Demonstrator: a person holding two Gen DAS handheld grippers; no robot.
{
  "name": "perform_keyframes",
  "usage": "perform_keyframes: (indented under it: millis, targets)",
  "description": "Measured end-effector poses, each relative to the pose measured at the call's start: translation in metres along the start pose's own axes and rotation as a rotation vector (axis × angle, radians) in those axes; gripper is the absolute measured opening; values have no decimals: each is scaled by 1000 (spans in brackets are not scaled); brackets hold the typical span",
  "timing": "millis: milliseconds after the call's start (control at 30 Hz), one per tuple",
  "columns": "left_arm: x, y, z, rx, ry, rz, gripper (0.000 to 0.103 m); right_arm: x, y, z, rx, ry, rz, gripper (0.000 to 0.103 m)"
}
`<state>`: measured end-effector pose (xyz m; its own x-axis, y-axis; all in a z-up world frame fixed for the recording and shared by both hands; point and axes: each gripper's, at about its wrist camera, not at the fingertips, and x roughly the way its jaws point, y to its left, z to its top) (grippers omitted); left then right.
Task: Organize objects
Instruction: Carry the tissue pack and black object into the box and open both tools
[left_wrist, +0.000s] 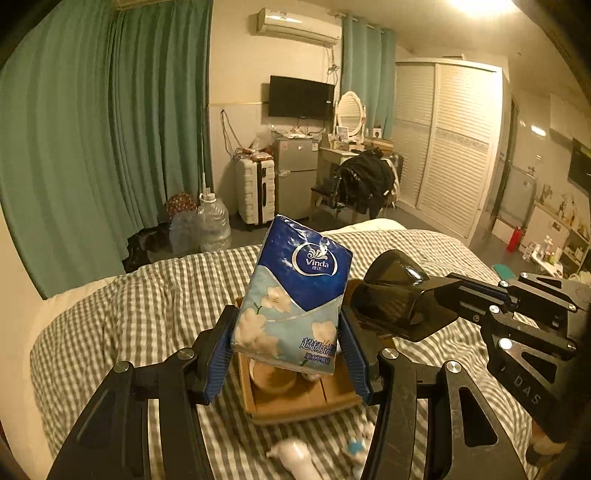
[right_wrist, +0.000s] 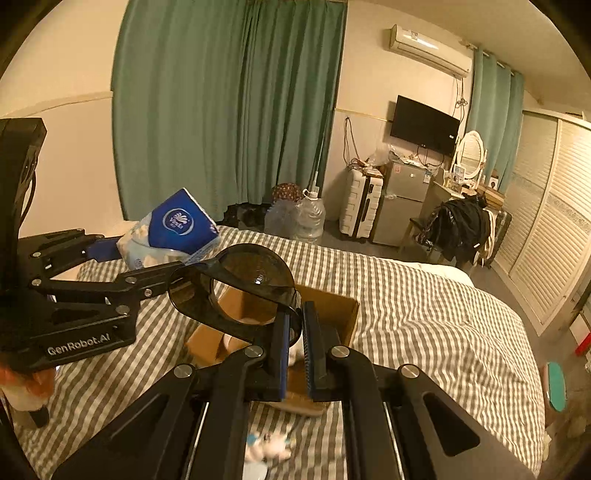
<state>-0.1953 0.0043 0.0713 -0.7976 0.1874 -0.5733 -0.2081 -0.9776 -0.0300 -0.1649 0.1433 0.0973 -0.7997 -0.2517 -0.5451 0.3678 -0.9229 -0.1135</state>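
Currently, above the cardboard box (left_wrist: 295, 404) on the bed, the left tool (left_wrist: 291, 347) clamps a tissue pack (left_wrist: 295, 295) low, the right tool (right_wrist: 294, 339) pinches a dark cup's (right_wrist: 236, 291) rim; either may slip.

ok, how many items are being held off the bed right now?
2. Tissue pack in the left hand-held gripper; dark translucent cup pinched by the right hand-held gripper. Both above the cardboard box.

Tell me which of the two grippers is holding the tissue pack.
The left gripper: its blue pads clamp the blue Vinda tissue pack above the cardboard box. The right gripper holds a dark translucent cup instead.
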Motion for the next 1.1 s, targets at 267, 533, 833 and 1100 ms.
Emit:
perform_keyframes:
  millis: [267,533,833,1100]
  targets:
    - [93,17,-5,-65,89,-15,55,95,-25,8,64,65,3,6]
    - [161,19,-39,-43,183,6,55,178,-40,-22,98,167,16,6]
    - [187,13,-67,29,236,-44,53,218,-31,-57,13,250,-19,7]
    - [184,15,-77,10,234,-49,54,209,-23,-61,19,224,5,11]
